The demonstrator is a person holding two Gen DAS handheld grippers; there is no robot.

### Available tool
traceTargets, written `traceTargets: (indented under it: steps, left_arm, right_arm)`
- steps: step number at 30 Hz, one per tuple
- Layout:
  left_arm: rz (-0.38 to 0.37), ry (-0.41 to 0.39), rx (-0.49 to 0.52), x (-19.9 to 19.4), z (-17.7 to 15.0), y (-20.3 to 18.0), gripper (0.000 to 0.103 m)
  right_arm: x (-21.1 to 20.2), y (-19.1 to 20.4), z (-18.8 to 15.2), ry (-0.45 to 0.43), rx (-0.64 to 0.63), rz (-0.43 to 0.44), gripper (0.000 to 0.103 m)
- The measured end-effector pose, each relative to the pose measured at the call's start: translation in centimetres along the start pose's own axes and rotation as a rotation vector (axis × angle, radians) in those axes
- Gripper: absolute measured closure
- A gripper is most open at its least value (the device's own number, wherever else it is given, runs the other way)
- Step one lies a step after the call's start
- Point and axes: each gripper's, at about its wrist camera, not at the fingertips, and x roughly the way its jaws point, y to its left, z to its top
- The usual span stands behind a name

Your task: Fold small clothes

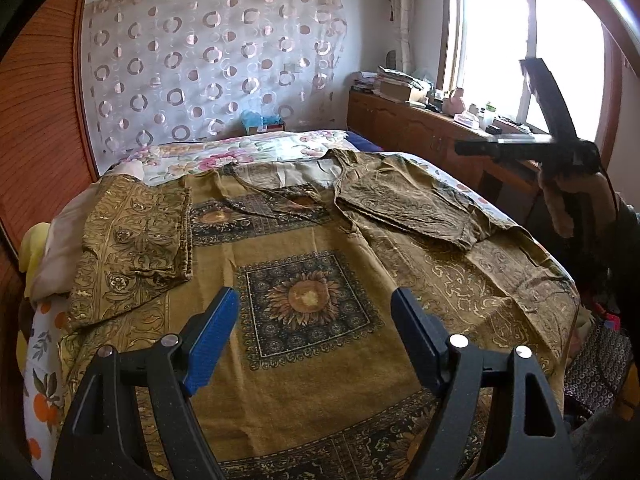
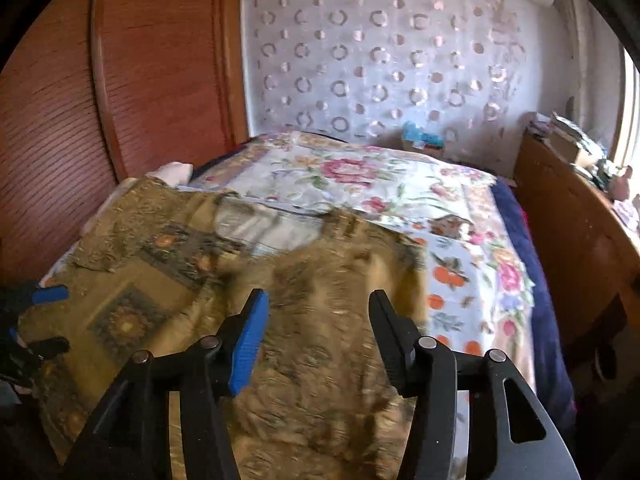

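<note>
A gold top with sunflower squares lies flat on the bed, on a flowery sheet. Its long way runs from the near edge of the bed up toward the far wall, and its neck points away, to the wall with the ring curtain. The left sleeve is folded in and lies on the top like a flat block. The right sleeve is folded in too and lies slanted across the top's right side. The left gripper hangs over the low part of the top, above a sunflower square. Its blue fingers are spread wide and nothing is between them. The right gripper is up in the air over the right side of the top, and a hand holds it. Its jaws are apart too, and they pinch nothing. The right wrist view is blurry, so the cloth under it is hard to see.
</note>
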Motion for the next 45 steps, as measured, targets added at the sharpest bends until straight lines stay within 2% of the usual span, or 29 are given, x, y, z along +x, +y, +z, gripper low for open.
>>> traceTargets:
  steps: [3, 6, 11, 18, 20, 21, 22, 23, 26, 28, 35, 39, 41, 42, 43, 44, 45]
  left_arm:
    - [-0.002, 0.001, -0.002, 0.1, 0.0, 0.0, 0.024]
    - [0.0, 0.004, 0.002, 0.2, 0.0, 0.0, 0.024]
    - [0.006, 0.012, 0.001, 0.4, -0.1, 0.1, 0.024]
    - [0.01, 0.015, 0.004, 0.4, -0.3, 0.0, 0.024]
    - [0.01, 0.013, 0.002, 0.4, -0.3, 0.0, 0.024]
    - [0.01, 0.013, 0.0, 0.4, -0.3, 0.0, 0.024]
    - [0.01, 0.013, -0.002, 0.4, -0.3, 0.1, 0.024]
    - [0.009, 0.014, -0.001, 0.4, -0.3, 0.1, 0.024]
    - [0.01, 0.013, 0.001, 0.4, -0.3, 0.1, 0.024]
    - [0.011, 0.012, 0.0, 0.4, -0.2, 0.1, 0.024]
    - [0.021, 0.006, -0.004, 0.4, -0.1, 0.7, 0.024]
    - [0.017, 0.004, -0.004, 0.5, 0.5, 1.3, 0.024]
    - [0.028, 0.002, 0.005, 0.6, 1.1, 1.5, 0.024]
    - [0.035, 0.0, 0.008, 0.7, 1.4, 1.8, 0.024]
    - [0.041, -0.001, 0.009, 0.9, 1.8, 2.1, 0.024]
    - [0.043, -0.003, 0.009, 1.0, 2.0, 2.4, 0.024]
    - [0.044, -0.003, 0.008, 1.2, 2.4, 2.7, 0.024]
  right_arm:
    - [2.1, -1.7, -1.6, 0.088, 0.03, -0.063, 0.049]
    - [4.0, -3.2, -3.5, 0.15, 0.054, -0.083, 0.049]
    - [6.2, -3.4, -4.2, 0.177, 0.087, -0.054, 0.049]
    - [6.5, -2.1, -4.9, 0.219, 0.016, -0.062, 0.049]
    - [6.4, -2.0, -5.4, 0.225, 0.003, -0.069, 0.052]
    - [6.3, -2.0, -5.5, 0.227, 0.005, -0.059, 0.057]
    - [6.0, -1.9, -5.6, 0.227, 0.007, -0.049, 0.066]
    - [5.8, -2.0, -5.6, 0.226, 0.005, -0.044, 0.07]
    - [5.4, -2.1, -5.6, 0.226, -0.007, -0.03, 0.098]
    - [5.3, -2.4, -5.5, 0.222, -0.007, -0.042, 0.101]
    - [2.6, -5.8, -4.9, 0.115, 0.109, -0.117, 0.101]
    - [2.1, -5.9, -4.3, 0.108, 0.104, -0.098, 0.101]
    - [2.1, -5.5, -3.8, 0.103, 0.085, -0.091, 0.094]
    - [2.2, -5.3, -3.3, 0.094, 0.076, -0.094, 0.077]
    - [2.5, -5.2, -3.1, 0.089, 0.072, -0.092, 0.055]
    - [2.9, -5.1, -2.6, 0.085, 0.071, -0.084, 0.047]
    - [3.5, -4.9, -2.1, 0.083, 0.071, -0.067, 0.045]
